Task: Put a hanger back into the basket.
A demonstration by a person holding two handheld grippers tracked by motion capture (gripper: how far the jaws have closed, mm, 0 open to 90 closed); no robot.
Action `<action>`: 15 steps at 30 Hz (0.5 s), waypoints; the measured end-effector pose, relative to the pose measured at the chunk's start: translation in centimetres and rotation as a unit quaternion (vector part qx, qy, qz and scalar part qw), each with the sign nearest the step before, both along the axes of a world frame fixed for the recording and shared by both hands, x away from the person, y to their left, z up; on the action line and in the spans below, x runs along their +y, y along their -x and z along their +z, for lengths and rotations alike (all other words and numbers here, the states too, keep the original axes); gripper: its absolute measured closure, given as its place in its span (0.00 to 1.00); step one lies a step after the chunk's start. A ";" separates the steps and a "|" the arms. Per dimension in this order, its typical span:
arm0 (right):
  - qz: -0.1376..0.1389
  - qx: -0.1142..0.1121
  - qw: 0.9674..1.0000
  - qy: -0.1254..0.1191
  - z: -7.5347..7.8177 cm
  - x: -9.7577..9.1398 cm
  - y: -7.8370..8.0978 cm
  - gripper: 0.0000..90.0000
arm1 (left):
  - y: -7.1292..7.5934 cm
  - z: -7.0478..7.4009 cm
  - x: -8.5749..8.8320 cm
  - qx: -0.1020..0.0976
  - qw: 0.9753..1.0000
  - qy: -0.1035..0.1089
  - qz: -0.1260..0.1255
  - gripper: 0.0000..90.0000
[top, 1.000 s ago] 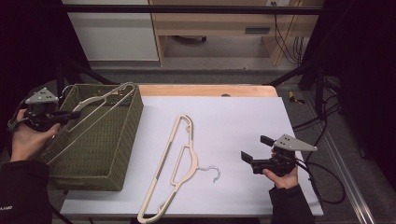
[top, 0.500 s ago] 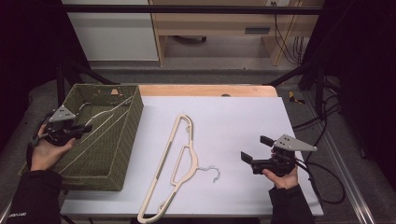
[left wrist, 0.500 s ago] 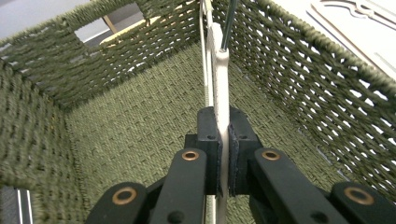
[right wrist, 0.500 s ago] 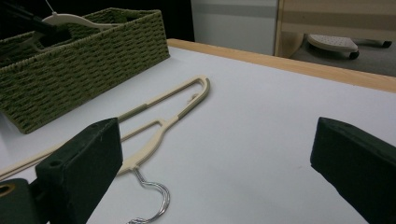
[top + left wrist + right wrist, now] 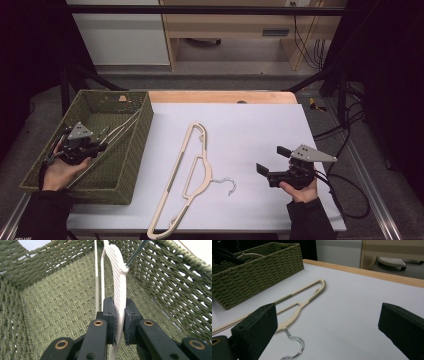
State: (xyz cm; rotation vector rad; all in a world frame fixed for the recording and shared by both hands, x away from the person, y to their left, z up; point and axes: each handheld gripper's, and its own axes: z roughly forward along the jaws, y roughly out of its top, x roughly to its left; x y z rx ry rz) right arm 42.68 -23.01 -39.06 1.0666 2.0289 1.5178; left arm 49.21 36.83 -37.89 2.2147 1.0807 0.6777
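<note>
Left gripper (image 5: pixel 102 145) lower — basket-deep (image 5: pixel 131 145)

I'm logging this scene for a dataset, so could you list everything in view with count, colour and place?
Basket: one, green woven, left side of the table.
Held hanger: one, pale cream with a metal hook, inside the basket, clamped in the left gripper.
Loose hanger: one, cream with a silver hook, flat on the table's middle.
Table: one, white top with a wooden far edge.
Cabinet: one, white, on the floor beyond the table.
Left gripper: one, black, fingers shut on the held hanger, over the basket.
Right gripper: one, black, fingers open, above the table's right side.
Hands: two, one on each gripper.
</note>
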 end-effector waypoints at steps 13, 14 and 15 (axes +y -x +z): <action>0.004 0.002 1.000 0.000 0.0 0.1 0.1 0.03 | 0.4 -0.9 -1.3 0.021 1.000 -0.011 -0.011 0.84; 0.005 0.002 1.000 0.000 0.0 0.1 0.1 0.03 | 0.4 -1.0 -1.3 0.021 1.000 -0.013 -0.011 0.84; 0.005 0.002 1.000 0.001 0.0 0.1 0.1 0.03 | 0.4 -1.0 -1.4 0.023 1.000 -0.011 -0.010 0.84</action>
